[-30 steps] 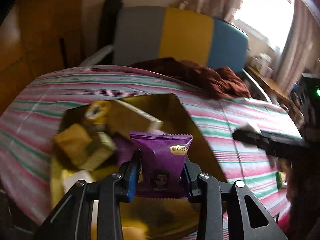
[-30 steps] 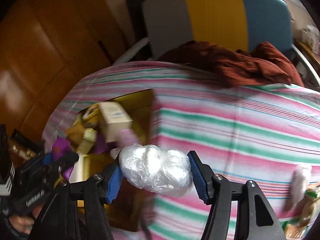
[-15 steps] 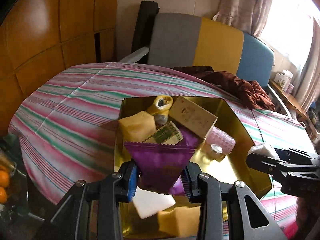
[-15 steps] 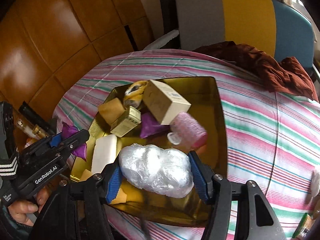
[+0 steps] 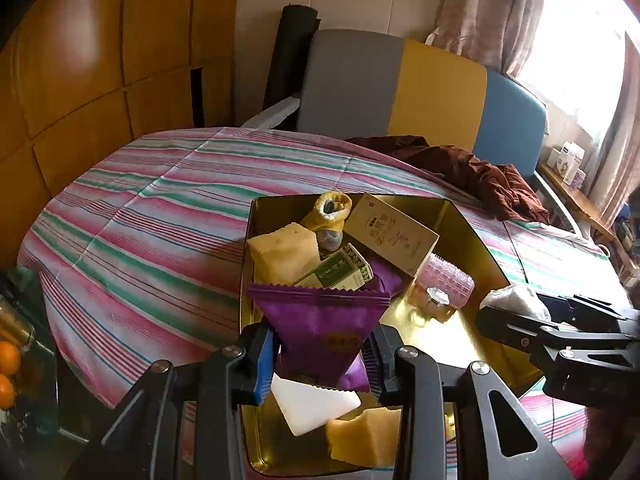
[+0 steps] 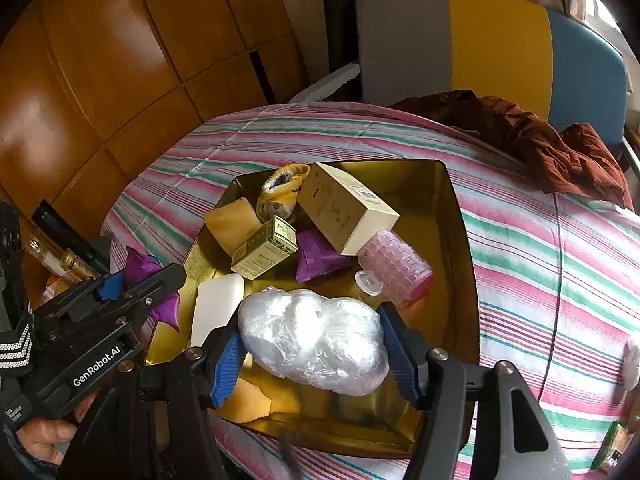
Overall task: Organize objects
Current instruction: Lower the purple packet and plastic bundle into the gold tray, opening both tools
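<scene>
The left claw [image 5: 322,354] is squeezing a purple snack bag [image 5: 320,322] over the near side of the gold tray [image 5: 460,224]. The right claw [image 6: 312,350] has just been opening a little, yet its pads are touching a white plastic bundle [image 6: 316,340] above the tray.

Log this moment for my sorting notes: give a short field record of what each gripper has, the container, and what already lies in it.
left gripper: shut on purple snack packet, above tray
right gripper: clear plastic bundle between its jaws, above tray
container: gold tray on striped tablecloth
in tray: beige box, green tin, pink hair roller, yellow sock, white block, yellow sponges
outside tray: brown cloth
</scene>
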